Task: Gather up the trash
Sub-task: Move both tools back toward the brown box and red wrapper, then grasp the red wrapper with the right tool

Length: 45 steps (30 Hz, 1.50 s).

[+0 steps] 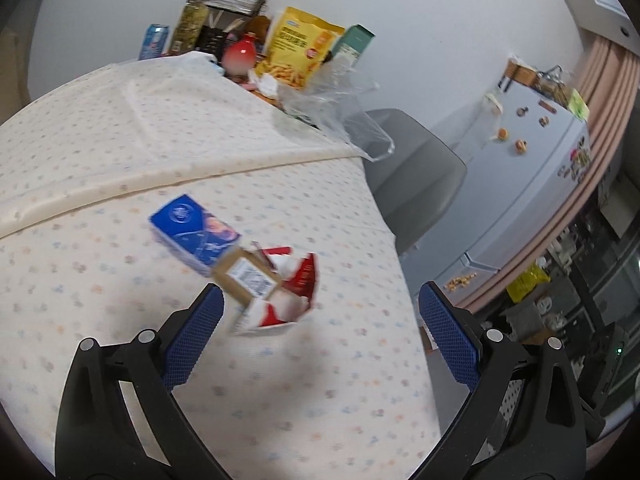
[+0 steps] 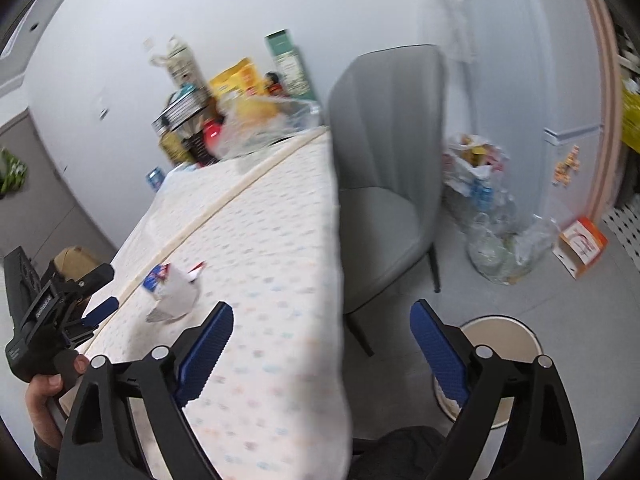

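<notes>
A small pile of trash lies on the table's dotted cloth [image 1: 100, 280]. It holds a blue carton [image 1: 196, 234], a small brown box with a white label [image 1: 246, 280] and a torn red-and-white carton [image 1: 292, 292]. My left gripper [image 1: 322, 292] is open just short of the pile, its left pad close to the brown box, nothing pressed. In the right wrist view the same pile [image 2: 172, 288] sits to the left, with the left gripper's blue finger [image 2: 102, 307] beside it. My right gripper [image 2: 322, 309] is open and empty over the table's edge, and a round bin [image 2: 496, 344] stands on the floor below it.
A grey chair [image 2: 384, 184] stands against the table's side. On the floor beyond it are a clear plastic bag of waste [image 2: 488, 216] and an orange box [image 2: 582, 246]. Bottles, a yellow snack bag [image 1: 300, 48] and crumpled clear plastic [image 1: 340, 104] crowd the table's far end.
</notes>
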Each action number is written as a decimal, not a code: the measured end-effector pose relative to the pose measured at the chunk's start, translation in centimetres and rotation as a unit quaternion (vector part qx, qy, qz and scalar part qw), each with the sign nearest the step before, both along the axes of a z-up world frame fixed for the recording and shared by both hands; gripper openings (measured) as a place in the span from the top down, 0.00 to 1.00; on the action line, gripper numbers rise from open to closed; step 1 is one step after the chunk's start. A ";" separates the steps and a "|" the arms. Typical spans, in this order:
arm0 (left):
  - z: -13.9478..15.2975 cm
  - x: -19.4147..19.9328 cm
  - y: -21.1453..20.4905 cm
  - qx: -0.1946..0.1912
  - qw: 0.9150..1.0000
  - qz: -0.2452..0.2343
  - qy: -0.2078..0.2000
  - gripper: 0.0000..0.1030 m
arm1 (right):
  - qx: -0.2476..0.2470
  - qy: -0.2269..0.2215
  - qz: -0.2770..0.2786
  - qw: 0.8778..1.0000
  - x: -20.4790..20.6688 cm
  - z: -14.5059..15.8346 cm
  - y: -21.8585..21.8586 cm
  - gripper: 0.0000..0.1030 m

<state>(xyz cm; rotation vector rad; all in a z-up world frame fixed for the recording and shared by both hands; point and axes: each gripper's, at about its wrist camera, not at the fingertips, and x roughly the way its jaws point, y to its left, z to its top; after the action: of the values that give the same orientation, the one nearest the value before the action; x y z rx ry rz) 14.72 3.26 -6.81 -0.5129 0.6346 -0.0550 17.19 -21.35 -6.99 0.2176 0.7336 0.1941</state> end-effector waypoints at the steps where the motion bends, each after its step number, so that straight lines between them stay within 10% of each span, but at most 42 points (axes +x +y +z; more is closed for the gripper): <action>1: -0.1 -0.2 0.8 -0.001 1.000 0.007 0.001 0.06 | 0.000 0.002 0.008 1.000 0.3 0.0 0.9 0.17; 27: -1.5 -3.8 10.9 -0.005 0.993 0.117 0.025 0.10 | -0.002 0.068 0.153 0.986 8.9 -3.5 18.4 0.39; 36: -1.8 -3.9 11.3 -0.001 0.992 0.122 0.031 0.10 | -0.006 0.082 0.162 0.983 9.7 -4.8 18.5 0.94; 45: -2.5 -2.0 8.2 0.005 0.995 0.090 0.040 0.10 | 0.002 0.079 0.142 0.987 8.7 -4.8 14.7 0.98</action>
<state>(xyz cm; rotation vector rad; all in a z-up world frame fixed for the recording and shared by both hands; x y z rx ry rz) 12.70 11.48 -9.29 -0.5624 0.6650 0.1392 25.89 -6.61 -11.77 0.1310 0.9213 0.4540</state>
